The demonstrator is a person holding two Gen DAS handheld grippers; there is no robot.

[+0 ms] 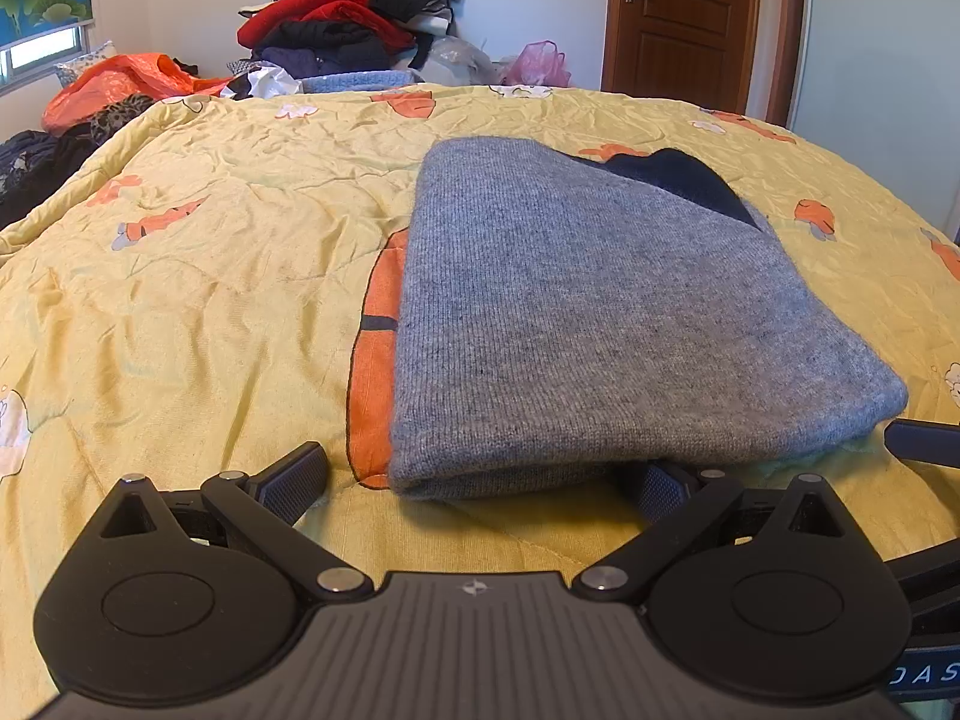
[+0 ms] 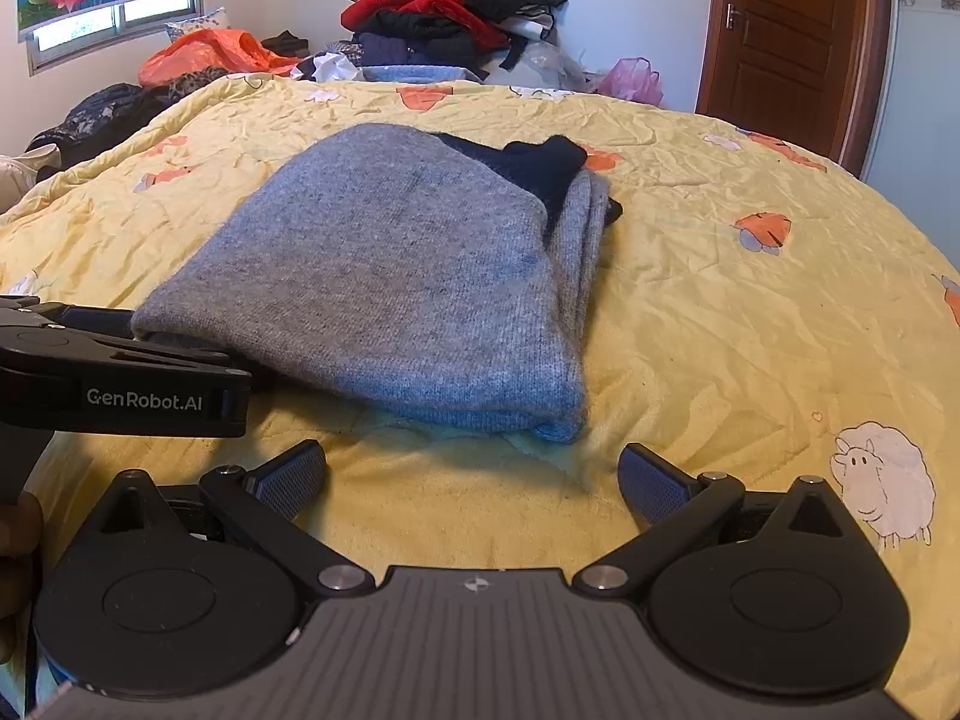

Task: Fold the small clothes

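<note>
Left hand-held gripper (image 1: 474, 480): jaws spread wide, nothing gripped. Its right finger pad (image 1: 660, 489) is tucked at, perhaps just under, the near folded edge of the grey knit garment (image 1: 588, 312); actual contact cannot be told. The left pad stands free over the quilt, just beside the garment's near left corner

Right hand-held gripper (image 2: 474, 474): jaws likewise spread wide, nothing held. Both pads sit just short of the garment's near right corner (image 2: 558, 426), apart from it

The garment is seen lying flat on the yellow quilted bed (image 1: 180, 276), already folded into a compact stack, directly ahead of both grippers. Its long axis is judged to run away from the grippers, toward the far side of the bed. A dark navy part (image 2: 528, 168) shows at the far right end; whether collar, lining or a second piece cannot be told. The left gripper is judged nearer, being at the near edge; the right is offset toward the right corner. In the right wrist view the left gripper's body (image 2: 120, 384) is seen level with the garment's near left edge

Count: two grippers; one grey garment on the quilt; one heap of unfolded clothes (image 1: 354, 18) beyond the far edge, items too tangled to count; one orange bag (image 1: 120, 84); one pink bag (image 1: 540, 63); one wooden door (image 1: 684, 18)

Judgement: fold looks largely done; any next grasp would be taken along the near edge
</note>
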